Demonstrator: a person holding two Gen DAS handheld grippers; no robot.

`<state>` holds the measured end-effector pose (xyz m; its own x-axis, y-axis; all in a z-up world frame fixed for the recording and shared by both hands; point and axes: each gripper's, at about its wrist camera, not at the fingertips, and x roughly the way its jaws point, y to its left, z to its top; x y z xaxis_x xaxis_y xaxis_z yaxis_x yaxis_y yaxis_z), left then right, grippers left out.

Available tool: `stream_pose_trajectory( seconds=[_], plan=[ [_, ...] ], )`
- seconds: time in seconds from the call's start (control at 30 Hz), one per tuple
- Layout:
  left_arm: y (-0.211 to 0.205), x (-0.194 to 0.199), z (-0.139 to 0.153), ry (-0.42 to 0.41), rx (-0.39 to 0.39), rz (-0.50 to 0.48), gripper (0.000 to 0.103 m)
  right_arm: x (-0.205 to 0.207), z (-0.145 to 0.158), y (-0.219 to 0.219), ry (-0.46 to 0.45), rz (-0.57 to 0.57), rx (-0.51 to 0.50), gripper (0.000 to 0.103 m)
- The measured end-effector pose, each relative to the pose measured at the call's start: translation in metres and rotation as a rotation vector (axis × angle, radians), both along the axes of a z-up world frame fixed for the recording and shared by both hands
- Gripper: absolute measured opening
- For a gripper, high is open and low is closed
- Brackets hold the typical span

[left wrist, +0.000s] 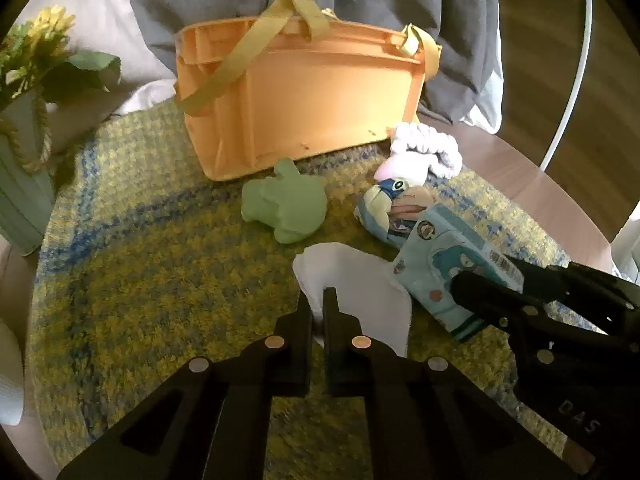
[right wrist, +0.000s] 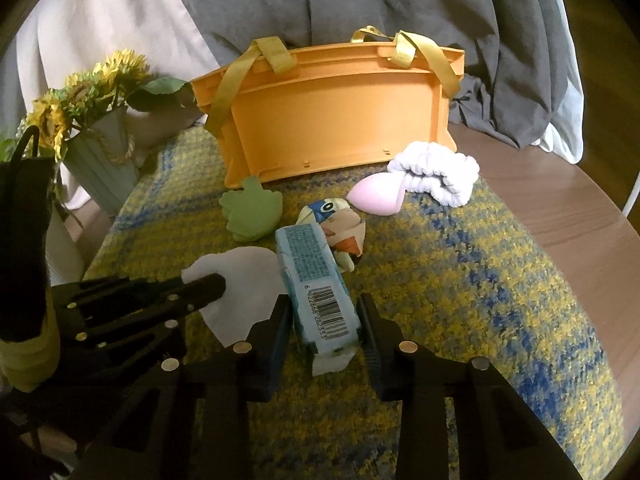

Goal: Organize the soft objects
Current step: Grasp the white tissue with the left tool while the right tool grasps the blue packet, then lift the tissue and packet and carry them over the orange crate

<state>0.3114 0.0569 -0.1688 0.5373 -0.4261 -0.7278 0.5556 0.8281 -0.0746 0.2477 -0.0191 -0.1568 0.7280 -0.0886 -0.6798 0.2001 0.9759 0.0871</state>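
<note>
An orange basket [left wrist: 304, 108] [right wrist: 332, 120] with yellow straps stands at the back of a yellow-blue mat. In front lie a green soft toy [left wrist: 286, 204] [right wrist: 250, 210], a rolled printed cloth [left wrist: 390, 204] [right wrist: 340, 232], a pink sponge [right wrist: 378, 196] and a white scrunchie [left wrist: 430, 146] [right wrist: 436, 176]. My left gripper [left wrist: 318, 300] [right wrist: 216, 282] is shut on a white cloth pad [left wrist: 360, 288] [right wrist: 240, 284]. My right gripper [right wrist: 324, 312] [left wrist: 460, 284] has its jaws around a light blue tissue pack [right wrist: 316, 284] [left wrist: 444, 264], touching its sides.
A pale green vase with sunflowers [left wrist: 24, 120] [right wrist: 96, 136] stands at the mat's left edge. Grey and white fabric [right wrist: 360, 4] hangs behind the basket. The round wooden table [right wrist: 560, 200] shows to the right of the mat.
</note>
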Motion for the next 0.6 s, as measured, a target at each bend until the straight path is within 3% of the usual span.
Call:
stream_pose_trajectory(
  seconds=[0.6],
  plan=[
    [0.011,-0.03,0.053,-0.123,-0.023,0.118,0.005,-0.016,0.036,-0.002,-0.045,0.061,-0.031,0.027]
  ],
)
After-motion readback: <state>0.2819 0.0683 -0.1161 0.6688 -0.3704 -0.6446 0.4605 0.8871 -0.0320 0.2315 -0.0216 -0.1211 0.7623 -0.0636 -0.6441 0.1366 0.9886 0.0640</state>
